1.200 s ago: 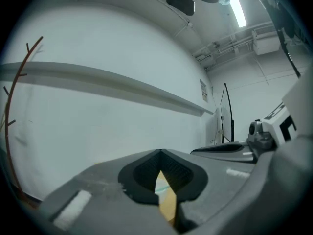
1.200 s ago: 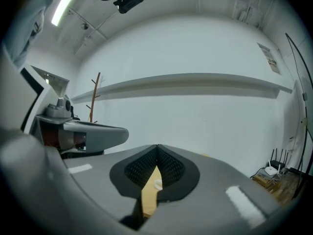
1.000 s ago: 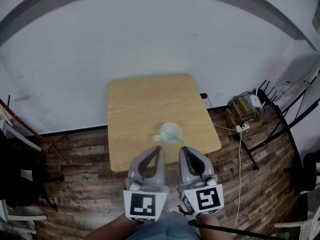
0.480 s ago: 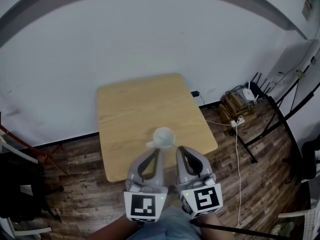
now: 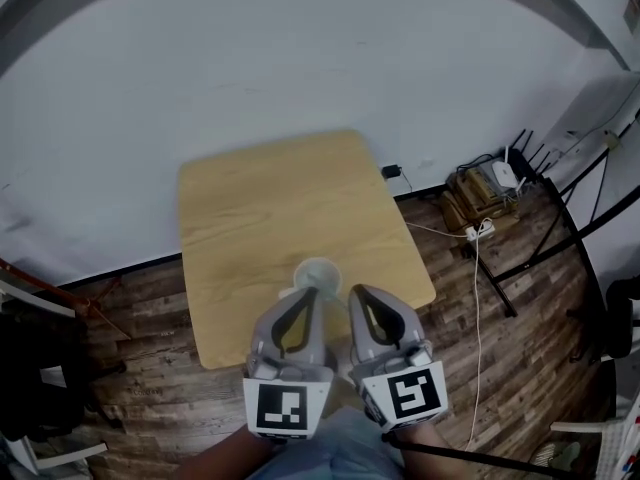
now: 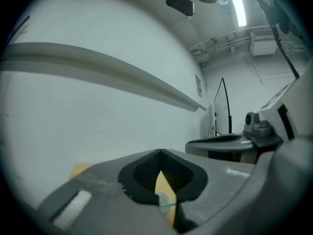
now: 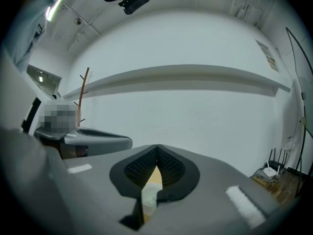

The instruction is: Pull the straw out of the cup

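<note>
jaws closed on both; straw (image 6: 167, 204) slants rightward out of cup (image 5: 314, 270)

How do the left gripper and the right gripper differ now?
The left gripper has its tip just short of the cup; the right gripper has its tip beside the cup, to the right. The left gripper view shows the green straw; the right gripper view shows the cup only. Both are shut and hold nothing.
</note>
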A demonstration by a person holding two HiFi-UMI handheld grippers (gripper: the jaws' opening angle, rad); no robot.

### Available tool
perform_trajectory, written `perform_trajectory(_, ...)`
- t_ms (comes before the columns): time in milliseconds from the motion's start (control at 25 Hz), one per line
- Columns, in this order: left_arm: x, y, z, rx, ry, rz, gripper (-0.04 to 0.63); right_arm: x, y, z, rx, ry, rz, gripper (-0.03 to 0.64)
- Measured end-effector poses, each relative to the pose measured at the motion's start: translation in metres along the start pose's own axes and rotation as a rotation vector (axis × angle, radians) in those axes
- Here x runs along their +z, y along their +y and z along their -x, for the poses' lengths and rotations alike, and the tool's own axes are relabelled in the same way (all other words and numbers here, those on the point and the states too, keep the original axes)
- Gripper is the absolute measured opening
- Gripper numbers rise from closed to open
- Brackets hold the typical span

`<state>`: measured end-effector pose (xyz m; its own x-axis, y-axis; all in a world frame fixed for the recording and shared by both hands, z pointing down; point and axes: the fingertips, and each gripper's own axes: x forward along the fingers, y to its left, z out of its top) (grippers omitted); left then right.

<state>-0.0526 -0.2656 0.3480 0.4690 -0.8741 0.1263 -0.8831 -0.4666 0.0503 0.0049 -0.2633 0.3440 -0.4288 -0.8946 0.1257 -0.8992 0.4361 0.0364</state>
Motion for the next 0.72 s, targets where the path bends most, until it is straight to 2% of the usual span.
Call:
perform_trajectory(560,-0.040,0.007,-0.041,0.023,0.123,0.050,0.017,-0.046,-0.017,-0.032,0.081,0.123,-0.083,0.012)
perform_trajectory(720,-0.057,0.007,-0.044,0.033,0.166,0.077,0.017,-0.069,-0.017,-0.035,0.109,0.169,-0.113,0.054)
